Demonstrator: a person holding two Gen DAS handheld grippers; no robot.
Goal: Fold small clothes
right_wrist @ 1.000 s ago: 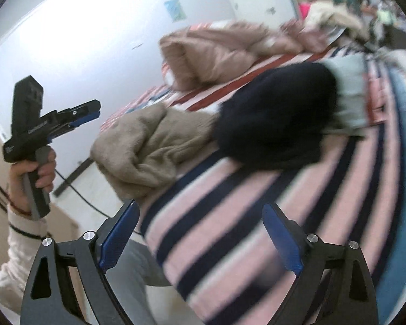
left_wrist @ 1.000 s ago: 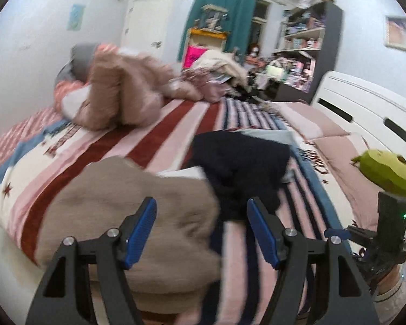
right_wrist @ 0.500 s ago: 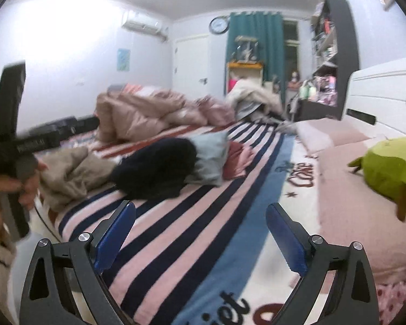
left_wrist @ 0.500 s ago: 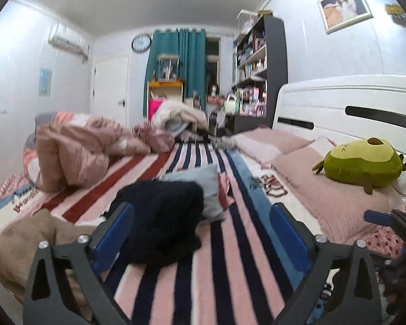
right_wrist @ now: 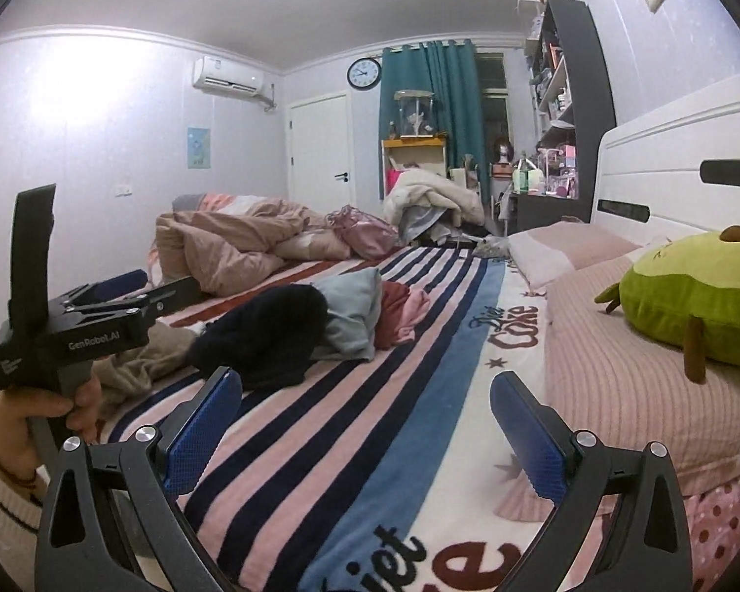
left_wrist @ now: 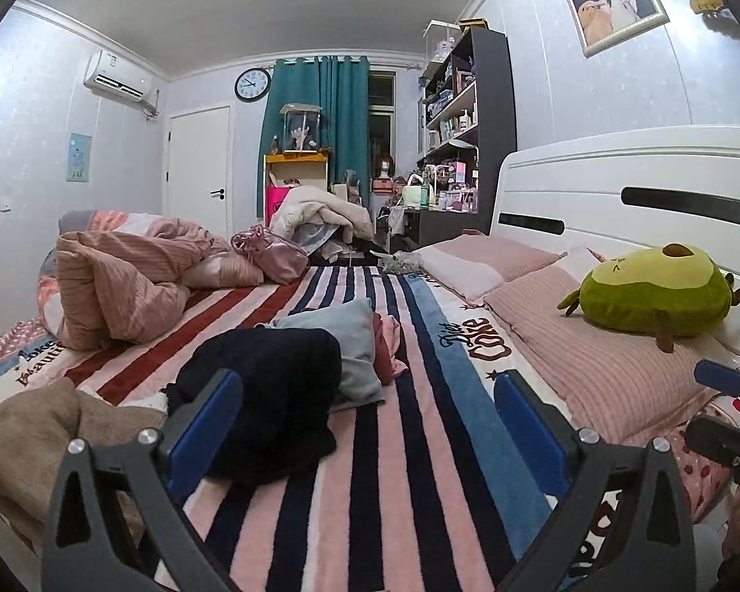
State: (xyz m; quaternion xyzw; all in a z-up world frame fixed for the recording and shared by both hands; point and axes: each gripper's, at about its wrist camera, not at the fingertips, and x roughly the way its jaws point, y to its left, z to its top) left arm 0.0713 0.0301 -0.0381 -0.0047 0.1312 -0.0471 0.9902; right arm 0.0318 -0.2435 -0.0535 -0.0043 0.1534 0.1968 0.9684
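A bedroom with a striped bed (left_wrist: 419, 444). Both tongs hover above it, empty, jaws spread wide: the left tongs (left_wrist: 367, 424) and the right tongs (right_wrist: 365, 424). A row of crumpled small clothes lies on the stripes ahead: a tan garment (left_wrist: 49, 424) at the left edge, a black one (left_wrist: 266, 394) beside it, then a grey-blue one (left_wrist: 340, 340) and a pink one (left_wrist: 387, 345), each touching the next. A green plush (left_wrist: 656, 296) rests on the pink pillows at right
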